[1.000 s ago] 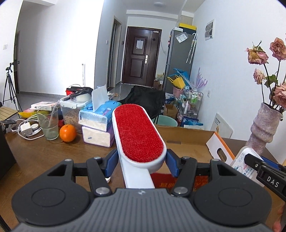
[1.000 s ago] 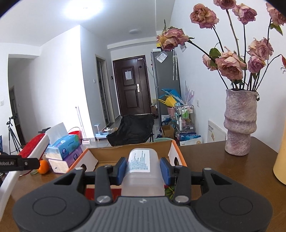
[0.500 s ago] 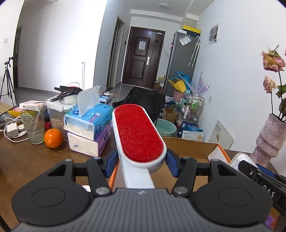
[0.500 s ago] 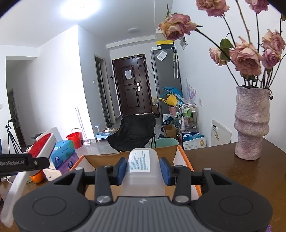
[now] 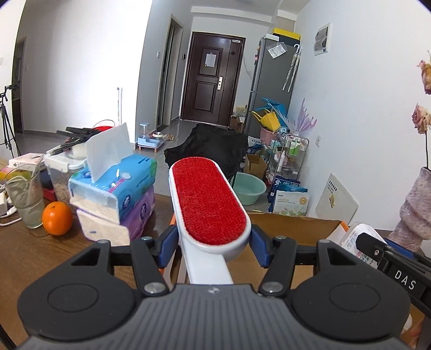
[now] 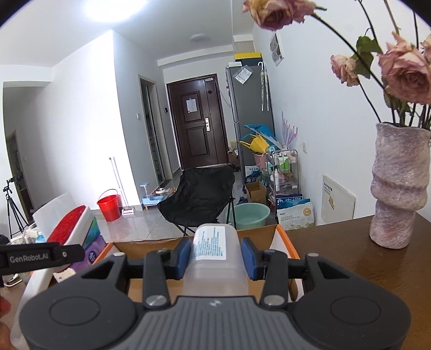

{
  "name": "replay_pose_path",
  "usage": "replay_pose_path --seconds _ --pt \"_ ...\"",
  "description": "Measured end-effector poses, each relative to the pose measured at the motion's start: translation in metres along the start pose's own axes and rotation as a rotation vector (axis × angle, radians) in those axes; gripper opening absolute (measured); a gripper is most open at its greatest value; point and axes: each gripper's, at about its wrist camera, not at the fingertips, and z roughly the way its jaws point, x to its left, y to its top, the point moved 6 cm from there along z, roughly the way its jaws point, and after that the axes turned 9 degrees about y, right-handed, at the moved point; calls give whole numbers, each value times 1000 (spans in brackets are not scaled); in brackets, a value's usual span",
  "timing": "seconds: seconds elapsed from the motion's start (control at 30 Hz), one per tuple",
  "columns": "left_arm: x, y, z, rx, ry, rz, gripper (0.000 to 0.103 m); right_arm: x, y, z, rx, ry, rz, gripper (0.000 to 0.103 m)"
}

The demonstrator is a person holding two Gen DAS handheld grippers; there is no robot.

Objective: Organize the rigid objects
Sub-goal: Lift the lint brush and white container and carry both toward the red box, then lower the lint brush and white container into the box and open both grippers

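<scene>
Lettering "GenRobot.AI" marks left tool (image 6: 37, 257); "DAS" marks right tool (image 5: 398, 269).

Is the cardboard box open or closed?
Open. The cardboard box has its flaps standing up, and its brown inside shows behind the bottle held in the right gripper.

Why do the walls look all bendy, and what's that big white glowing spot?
Left wrist view: the fisheye lens bends the door and walls, with dark corners; the red brush is sharp. Right wrist view: same bending; the glowing spot is glare from a ceiling light; the bottle looks clear.
</scene>
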Motion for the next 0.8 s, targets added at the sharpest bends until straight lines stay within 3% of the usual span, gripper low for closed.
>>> replay_pose_path --seconds 0.5,0.8 --pt "-18 -8 46 56 26 54 58 -6 -6 38 49 -24 -4 40" --pt "-22 -14 55 81 21 79 60 -8 -13 44 80 -48 -13 41"
